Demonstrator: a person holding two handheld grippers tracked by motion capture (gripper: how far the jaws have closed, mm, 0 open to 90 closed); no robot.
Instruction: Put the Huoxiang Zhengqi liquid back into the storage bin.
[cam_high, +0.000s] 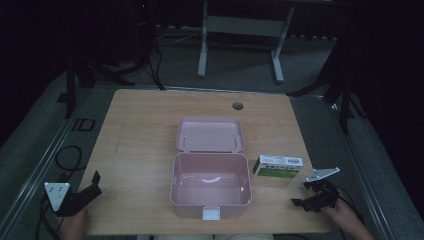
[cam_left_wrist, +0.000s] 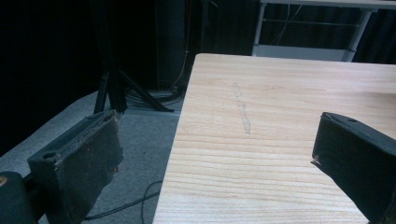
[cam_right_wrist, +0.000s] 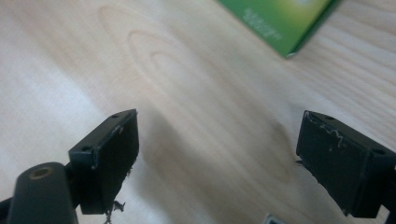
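A pink plastic case (cam_high: 210, 186) lies open at the table's middle front, its lid (cam_high: 210, 134) folded back flat behind it and its inside bare. To its right lies a small green and white carton (cam_high: 278, 167), whose green corner (cam_right_wrist: 280, 21) shows in the right gripper view. My right gripper (cam_high: 306, 197) stands open just in front of the carton, low over the wood, nothing between its jaws (cam_right_wrist: 217, 163). My left gripper (cam_high: 95, 182) is open at the table's front left corner, straddling the table's left edge (cam_left_wrist: 217, 154).
The wooden table (cam_high: 145, 130) has a round cable hole (cam_high: 237, 106) at the back. Cables (cam_high: 67, 157) lie on the grey floor to the left. A white desk frame (cam_high: 240, 30) and dark stands are beyond the table.
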